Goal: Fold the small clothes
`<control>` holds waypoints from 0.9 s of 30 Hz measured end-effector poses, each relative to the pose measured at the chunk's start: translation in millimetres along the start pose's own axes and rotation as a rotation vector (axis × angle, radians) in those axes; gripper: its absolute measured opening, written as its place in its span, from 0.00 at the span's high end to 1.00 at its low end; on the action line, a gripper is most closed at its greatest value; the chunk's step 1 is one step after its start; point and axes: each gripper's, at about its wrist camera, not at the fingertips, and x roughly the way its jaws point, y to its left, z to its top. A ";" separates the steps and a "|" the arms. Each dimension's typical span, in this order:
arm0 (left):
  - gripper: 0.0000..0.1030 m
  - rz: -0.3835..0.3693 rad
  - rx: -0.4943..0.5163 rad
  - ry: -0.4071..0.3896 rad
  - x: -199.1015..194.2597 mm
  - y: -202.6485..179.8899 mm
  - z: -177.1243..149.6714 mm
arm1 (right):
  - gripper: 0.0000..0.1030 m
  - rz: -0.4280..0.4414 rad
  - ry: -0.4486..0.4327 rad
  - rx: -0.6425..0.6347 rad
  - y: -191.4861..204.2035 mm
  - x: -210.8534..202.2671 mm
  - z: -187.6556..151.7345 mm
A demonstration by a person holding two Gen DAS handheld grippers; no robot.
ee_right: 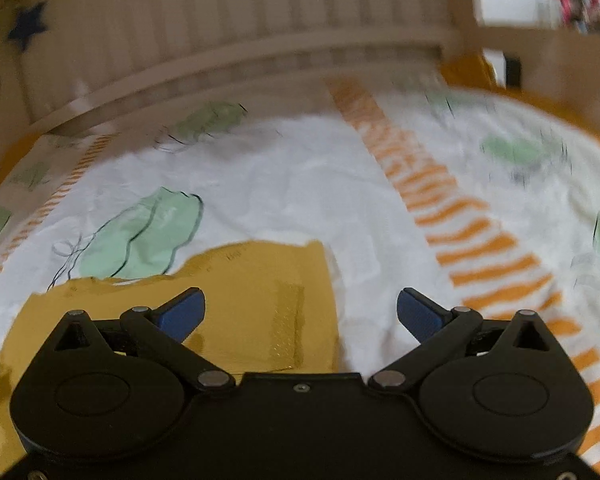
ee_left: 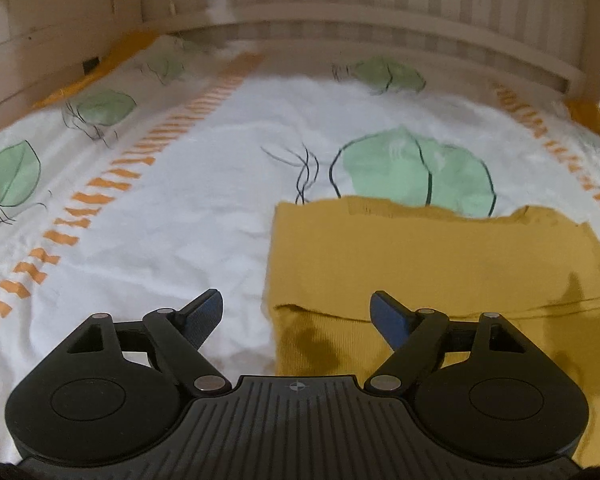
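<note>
A mustard-yellow garment lies flat on the bed sheet, with a fold line across its near part. It fills the lower right of the left view and the lower left of the right view. Left gripper: fingers spread wide, grasping nothing, above the garment's left edge. Right gripper: fingers spread wide, empty, above its right edge.

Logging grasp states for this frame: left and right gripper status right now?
Left gripper: open, holding nothing, above the mustard-yellow knit garment.
Right gripper: open, holding nothing, over the same garment's edge.
</note>
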 end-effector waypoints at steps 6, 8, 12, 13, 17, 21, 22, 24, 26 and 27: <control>0.22 -0.003 -0.018 -0.032 -18.1 6.3 -4.7 | 0.01 0.029 -0.084 -0.094 7.9 -40.4 2.4; 0.22 -0.001 -0.036 -0.049 -26.2 10.9 -7.0 | 0.01 0.037 -0.111 -0.094 8.1 -54.0 3.5; 0.22 0.007 -0.028 -0.104 -49.8 17.8 -12.7 | 0.01 0.044 -0.153 -0.095 11.3 -80.4 3.1; 0.22 0.013 -0.020 -0.119 -55.7 18.5 -14.6 | 0.01 0.050 -0.164 -0.082 11.3 -87.6 1.8; 0.22 0.011 -0.049 -0.151 -88.2 30.7 -35.0 | 0.01 0.071 -0.196 -0.048 11.4 -121.4 -17.6; 0.22 0.001 -0.020 -0.134 -114.2 38.8 -68.1 | 0.01 0.055 -0.204 -0.057 10.1 -154.6 -49.5; 0.22 0.004 0.003 -0.129 -120.1 39.1 -78.8 | 0.01 0.051 -0.205 -0.048 7.8 -162.8 -59.0; 0.22 0.001 0.043 -0.116 -128.1 39.6 -96.4 | 0.01 0.044 -0.192 -0.019 1.9 -176.4 -77.3; 0.22 -0.004 0.073 -0.090 -134.3 41.6 -114.7 | 0.01 0.038 -0.158 0.013 -4.2 -184.7 -94.2; 0.22 -0.005 0.084 -0.074 -136.7 43.0 -122.2 | 0.01 0.031 -0.142 0.019 -5.4 -187.8 -101.1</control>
